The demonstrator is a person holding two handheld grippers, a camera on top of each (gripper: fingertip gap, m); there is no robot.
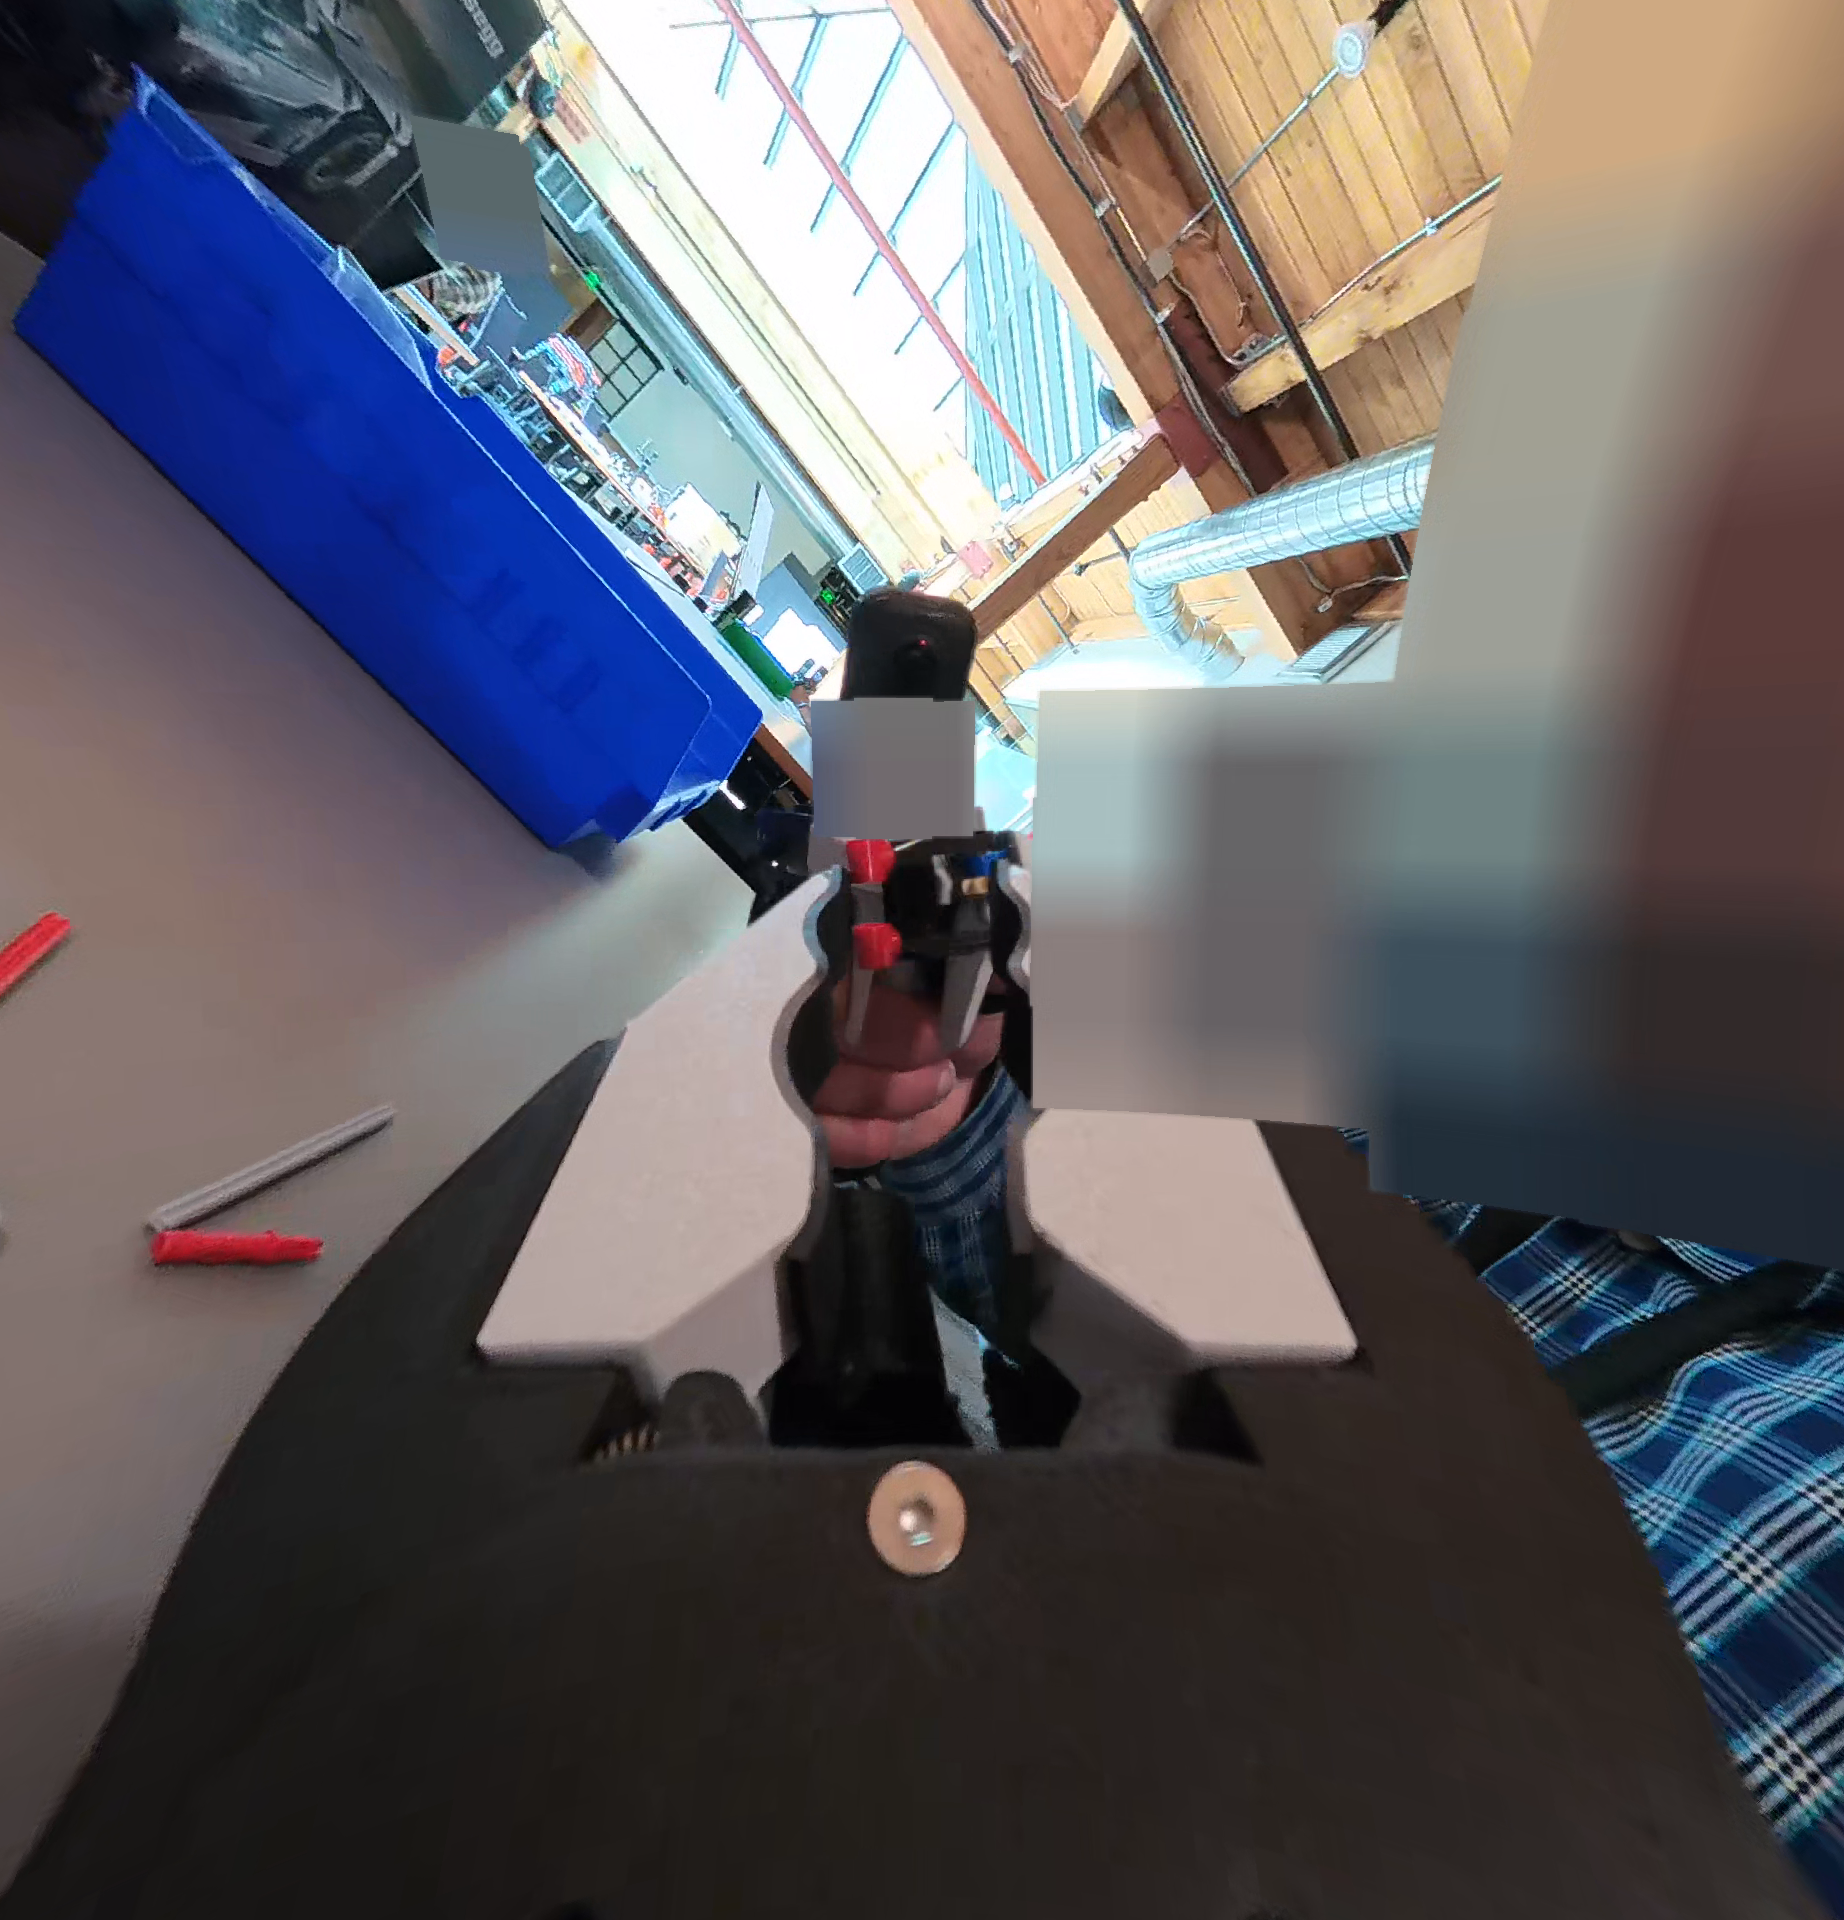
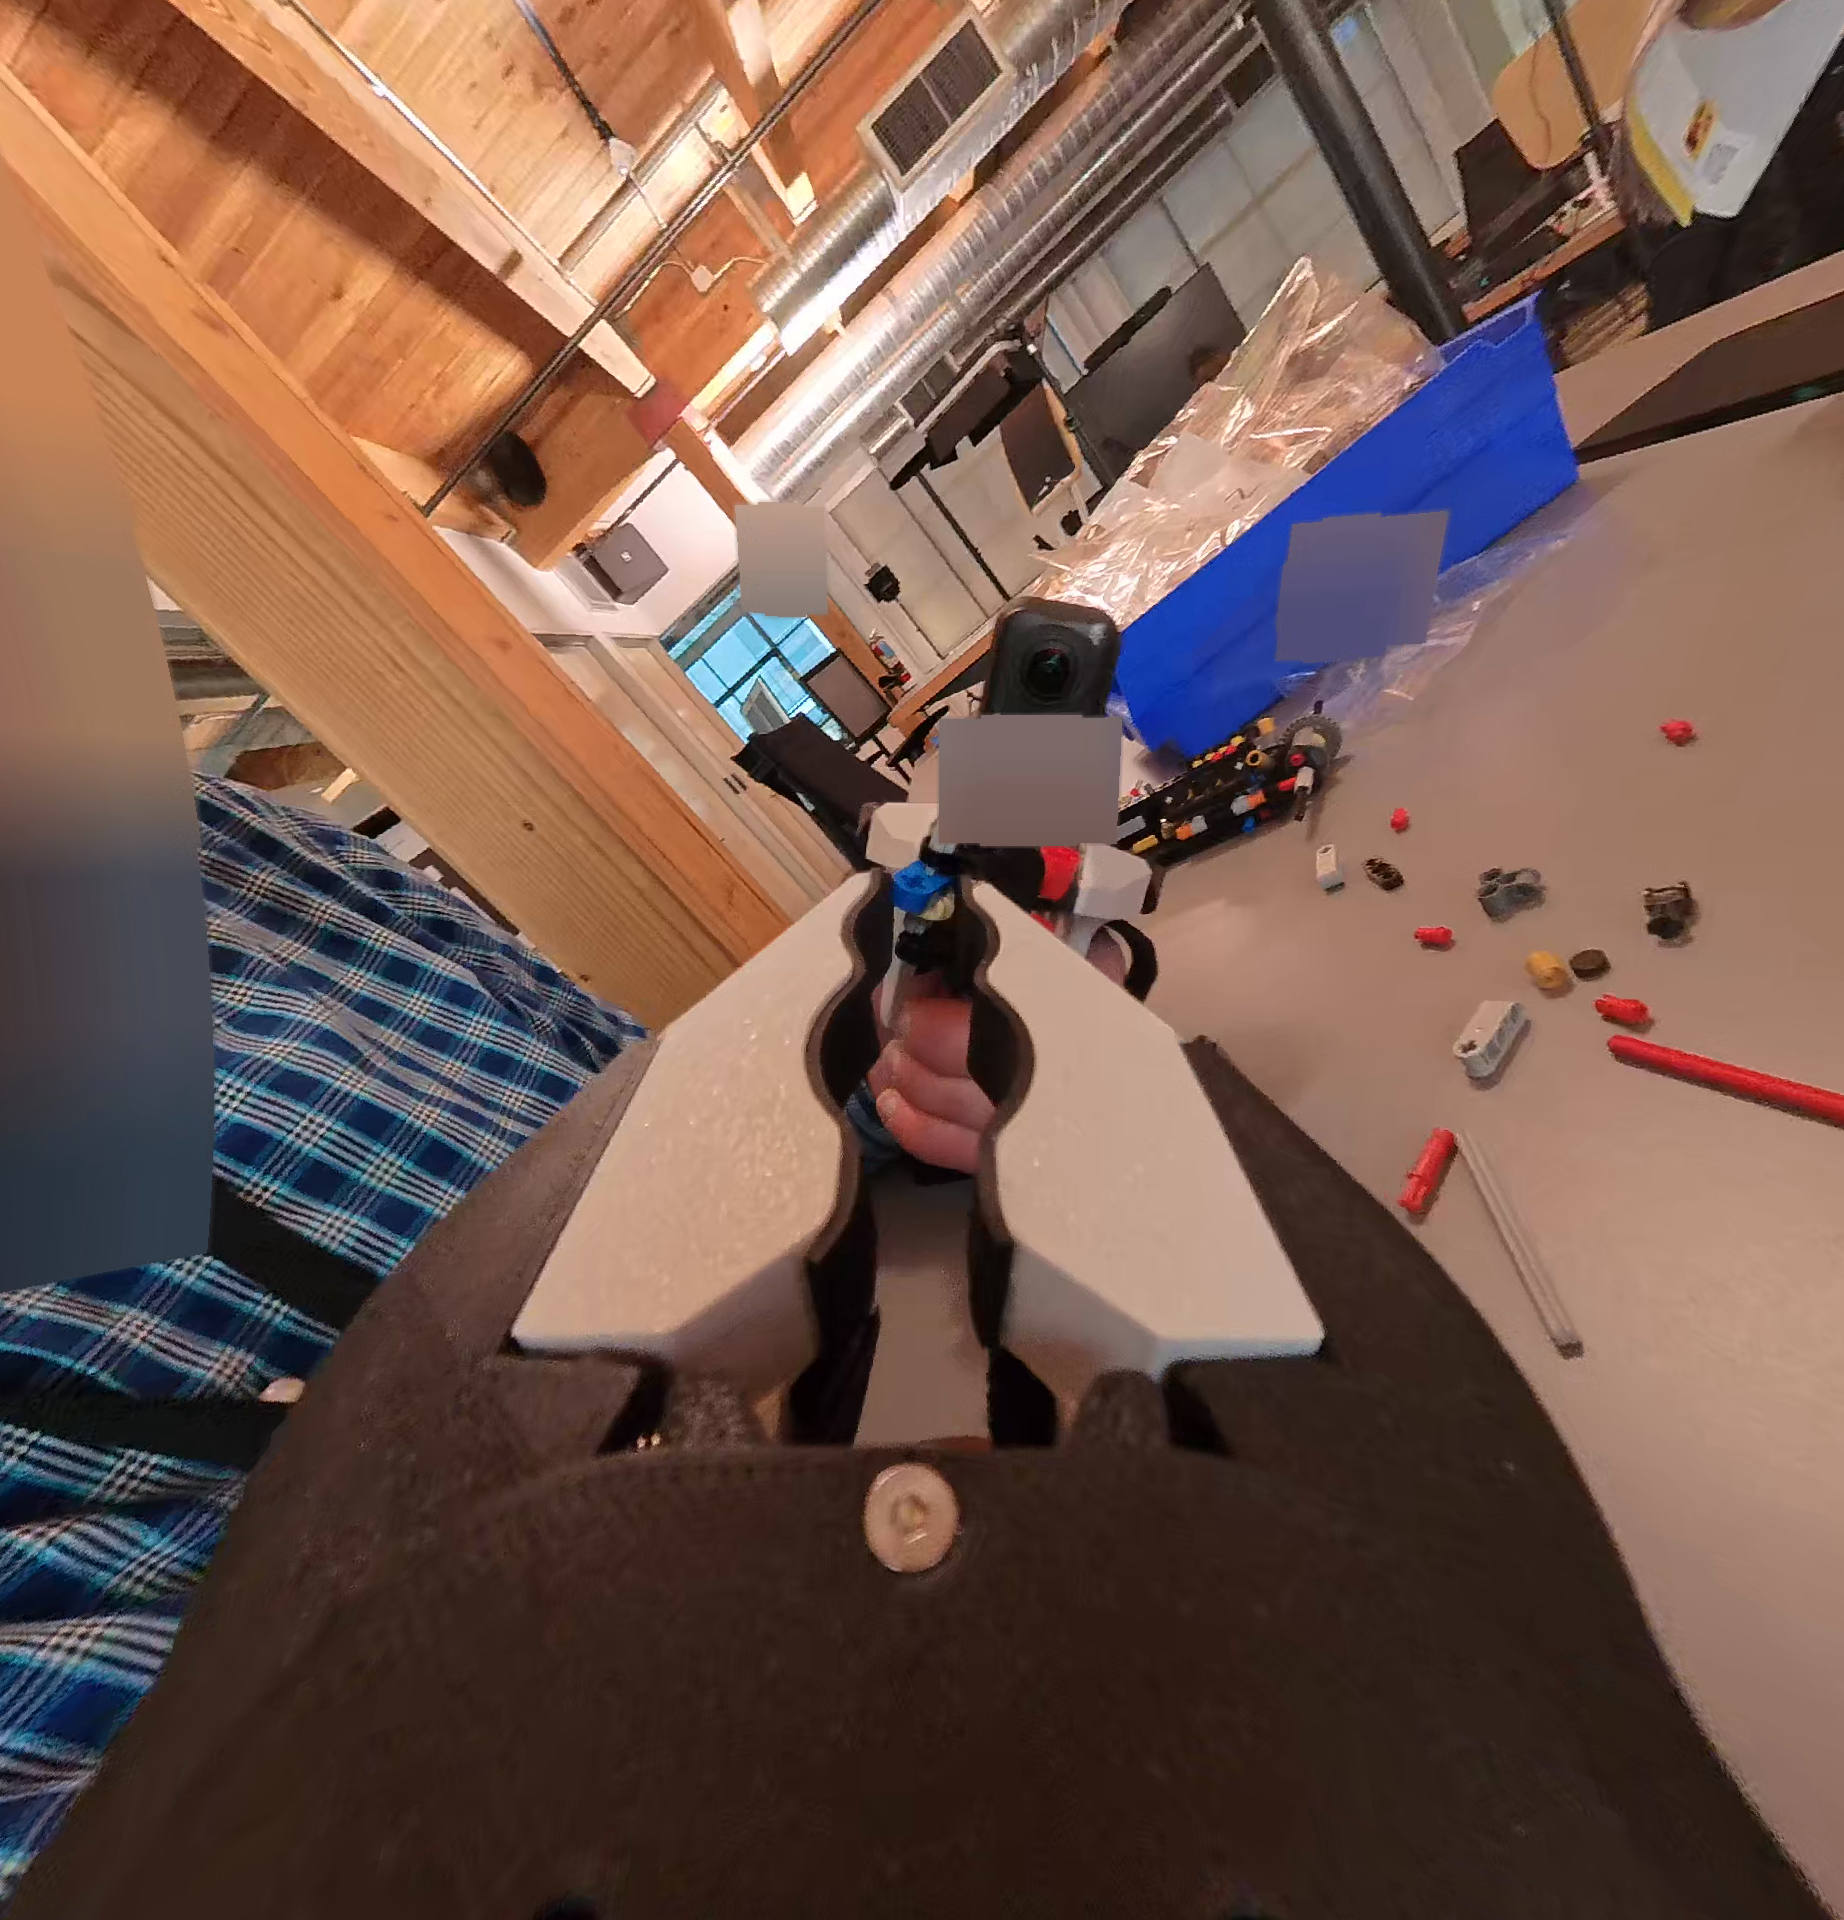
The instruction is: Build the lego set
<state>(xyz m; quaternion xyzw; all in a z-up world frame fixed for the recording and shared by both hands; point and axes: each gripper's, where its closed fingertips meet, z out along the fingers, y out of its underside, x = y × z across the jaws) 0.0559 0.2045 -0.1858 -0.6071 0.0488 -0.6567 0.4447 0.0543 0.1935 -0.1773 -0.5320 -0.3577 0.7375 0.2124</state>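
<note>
Both grippers face each other tip to tip, left gripper [image 1: 918, 914] and right gripper [image 2: 933, 914] each pinching the same small lego piece [image 2: 923, 904]; loose bricks [image 2: 1489, 1039] lie off to right's side.

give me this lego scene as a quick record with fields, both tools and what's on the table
left tool: raised off the table, shut on one end of the small multicoloured lego assembly
right tool: facing the left tool, shut on the other end of it
table: grey tabletop
bin: blue plastic bin at the far edge
partial build: long black lego frame beside the bin
loose parts: long red axle, thin grey axle, small red pins, scattered
</note>
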